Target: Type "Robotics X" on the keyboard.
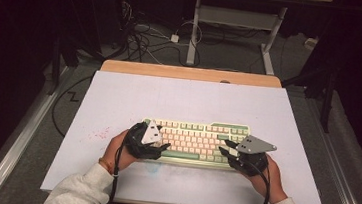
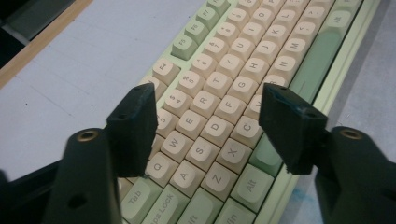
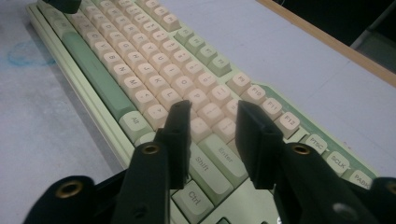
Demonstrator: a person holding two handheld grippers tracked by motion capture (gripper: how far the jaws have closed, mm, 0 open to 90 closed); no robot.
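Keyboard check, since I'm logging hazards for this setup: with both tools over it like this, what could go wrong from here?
1. The left tool hangs open over the letter keys of the keyboard; lowering it could press or lever up several caps at once.
2. The right tool has a narrower gap above the Enter and Shift keys, so a jaw might catch a key edge.
3. The keyboard lies loose on the table; uneven pushing may slide it.
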